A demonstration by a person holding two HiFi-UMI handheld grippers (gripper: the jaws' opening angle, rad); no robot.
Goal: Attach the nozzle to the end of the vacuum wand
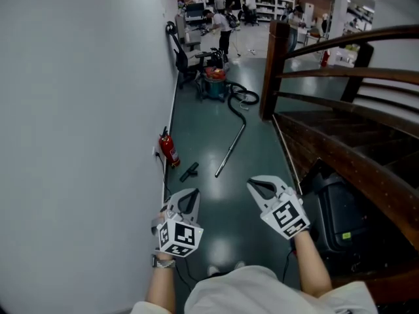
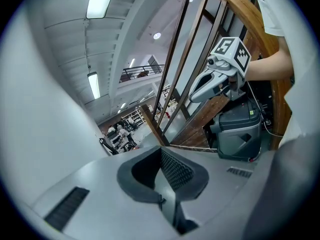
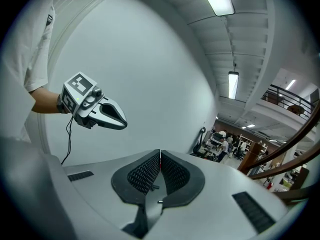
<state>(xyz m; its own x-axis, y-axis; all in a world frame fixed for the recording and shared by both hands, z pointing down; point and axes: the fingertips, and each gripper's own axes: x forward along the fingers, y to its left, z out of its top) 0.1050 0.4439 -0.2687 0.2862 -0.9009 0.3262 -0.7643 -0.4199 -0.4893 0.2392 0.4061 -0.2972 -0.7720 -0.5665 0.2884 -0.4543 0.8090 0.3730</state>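
Left gripper (image 1: 190, 195) and right gripper (image 1: 254, 184) are both closed on nothing. The nozzle (image 1: 189, 171) lies on the floor (image 1: 203, 126) at frame centre, just left of the wand's (image 1: 230, 150) near end. The nozzle is likely light, rigid plastic, so grip its neck. The wand looks stiff and slick, so hold it near that end.

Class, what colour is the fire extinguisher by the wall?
Red; the fire extinguisher shows best in the head view.

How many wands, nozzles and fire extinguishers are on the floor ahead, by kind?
Vacuum wand: 1
Nozzle: 1
Fire extinguisher: 1
Total: 3
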